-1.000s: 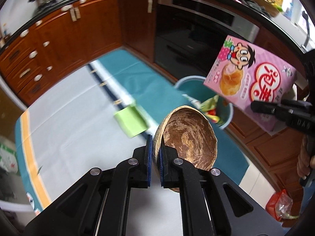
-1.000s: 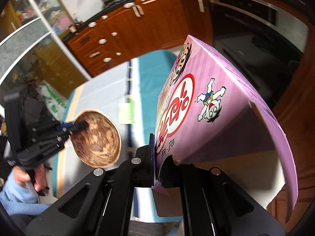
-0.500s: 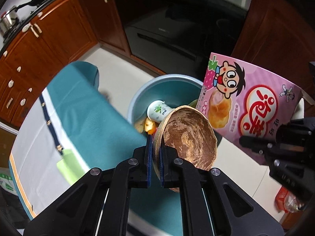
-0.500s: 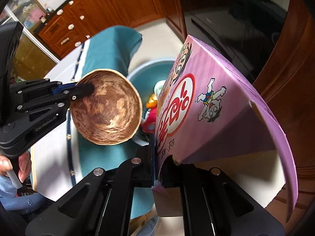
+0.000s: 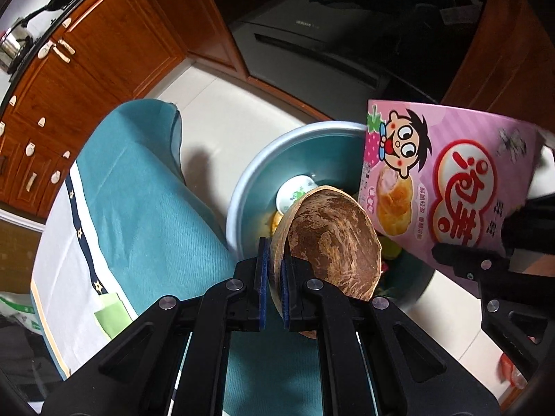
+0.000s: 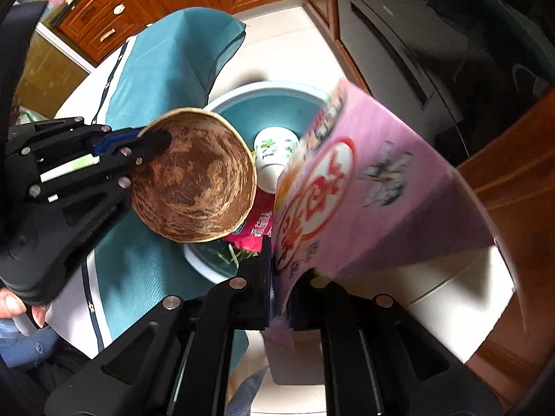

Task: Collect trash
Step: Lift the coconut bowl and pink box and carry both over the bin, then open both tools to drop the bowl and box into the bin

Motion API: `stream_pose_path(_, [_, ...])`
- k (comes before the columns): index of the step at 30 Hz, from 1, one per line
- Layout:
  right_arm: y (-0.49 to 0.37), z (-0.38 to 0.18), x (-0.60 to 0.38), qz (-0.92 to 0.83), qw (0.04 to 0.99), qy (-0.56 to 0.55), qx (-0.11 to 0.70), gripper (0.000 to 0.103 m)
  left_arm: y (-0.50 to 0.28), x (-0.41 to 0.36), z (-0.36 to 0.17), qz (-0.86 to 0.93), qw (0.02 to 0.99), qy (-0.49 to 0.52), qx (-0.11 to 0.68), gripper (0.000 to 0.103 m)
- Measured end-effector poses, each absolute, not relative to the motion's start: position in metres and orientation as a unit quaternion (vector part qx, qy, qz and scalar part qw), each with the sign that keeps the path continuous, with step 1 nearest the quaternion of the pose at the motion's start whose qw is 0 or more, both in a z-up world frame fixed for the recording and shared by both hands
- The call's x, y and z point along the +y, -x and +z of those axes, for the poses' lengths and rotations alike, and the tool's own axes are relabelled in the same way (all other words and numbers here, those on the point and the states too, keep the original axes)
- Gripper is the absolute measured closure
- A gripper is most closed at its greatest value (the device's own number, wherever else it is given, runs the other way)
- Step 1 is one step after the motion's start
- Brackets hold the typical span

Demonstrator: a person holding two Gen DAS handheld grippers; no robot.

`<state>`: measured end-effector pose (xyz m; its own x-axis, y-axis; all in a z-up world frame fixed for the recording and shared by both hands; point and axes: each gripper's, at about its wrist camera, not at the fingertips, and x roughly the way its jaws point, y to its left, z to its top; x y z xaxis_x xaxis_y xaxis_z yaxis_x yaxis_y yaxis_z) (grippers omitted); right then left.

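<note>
My left gripper (image 5: 272,280) is shut on the rim of a brown coconut shell half (image 5: 333,242) and holds it over the near edge of a blue trash bin (image 5: 249,187) on the floor. The shell (image 6: 194,183) and left gripper (image 6: 138,142) also show in the right wrist view. My right gripper (image 6: 279,287) is shut on the lower edge of a pink snack box (image 6: 374,187), tilted over the bin (image 6: 263,93). The box (image 5: 447,180) looks motion-blurred. The bin holds a white cup (image 6: 275,152), a red wrapper (image 6: 260,225) and other scraps.
A table with a teal and white cloth (image 5: 138,208) stands left of the bin; a green sticky note (image 5: 111,315) lies on it. Wooden cabinets (image 5: 104,52) and a black oven (image 5: 329,34) stand behind. The floor (image 5: 215,104) is pale tile.
Both grippers have swung from above the table to over the bin and lowered toward it. The pink box has tilted further forward over the bin.
</note>
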<state>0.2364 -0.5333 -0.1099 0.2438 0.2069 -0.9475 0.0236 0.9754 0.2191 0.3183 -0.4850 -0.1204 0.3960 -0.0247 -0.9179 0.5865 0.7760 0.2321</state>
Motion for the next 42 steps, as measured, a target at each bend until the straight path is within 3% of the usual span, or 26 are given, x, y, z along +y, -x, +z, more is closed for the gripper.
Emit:
stream_pose_path(1, [-0.240, -0.110, -0.532, 0.062, 0.783, -0.091, 0.612, 0.090, -0.319, -0.485, -0.121, -0.194, 0.788, -0.274, 0.516, 0.094])
stream_pose_path(3, [-0.246, -0.108, -0.534, 0.066, 0.784, -0.102, 0.609, 0.069, -0.320, -0.489, -0.122, -0.196, 0.785, -0.274, 0.520, 0.090])
stream_pose_path(4, [-0.249, -0.107, -0.535, 0.068, 0.786, -0.106, 0.605, 0.053, -0.320, -0.490, -0.123, -0.201, 0.782, -0.272, 0.523, 0.088])
stream_pose_path(5, [-0.250, -0.106, -0.536, 0.069, 0.788, -0.110, 0.602, 0.046, -0.321, -0.491, -0.123, -0.204, 0.782, -0.270, 0.524, 0.080])
stream_pose_path(6, [-0.249, -0.104, -0.536, 0.064, 0.791, -0.105, 0.599, 0.045, -0.321, -0.492, -0.123, -0.206, 0.783, -0.269, 0.521, 0.074])
stream_pose_path(8, [-0.247, -0.105, -0.541, 0.058, 0.792, -0.109, 0.598, 0.039, -0.320, -0.491, -0.121, -0.198, 0.789, -0.276, 0.512, 0.052])
stream_pose_path(10, [-0.244, -0.106, -0.547, 0.050, 0.792, -0.118, 0.597, 0.031, -0.320, -0.490, -0.120, -0.206, 0.789, -0.272, 0.510, 0.049])
stream_pose_path(27, [-0.213, -0.087, -0.574, 0.015, 0.789, -0.199, 0.581, 0.020, -0.297, -0.485, -0.104, -0.232, 0.791, -0.268, 0.499, 0.039])
stream_pose_path(30, [-0.199, -0.075, -0.574, 0.009, 0.793, -0.212, 0.571, 0.019, -0.287, -0.478, -0.092, -0.238, 0.797, -0.263, 0.489, 0.034])
stream_pose_path(32, [-0.190, -0.067, -0.573, 0.000, 0.796, -0.217, 0.564, 0.016, -0.277, -0.471, -0.083, -0.247, 0.801, -0.257, 0.480, 0.025])
stream_pose_path(38, [-0.154, -0.042, -0.561, -0.022, 0.811, -0.231, 0.537, 0.009, -0.243, -0.445, -0.053, -0.272, 0.824, -0.246, 0.432, 0.010])
stream_pose_path(42, [-0.129, -0.031, -0.548, -0.033, 0.815, -0.234, 0.529, 0.006, -0.221, -0.428, -0.037, -0.289, 0.833, -0.230, 0.412, 0.005])
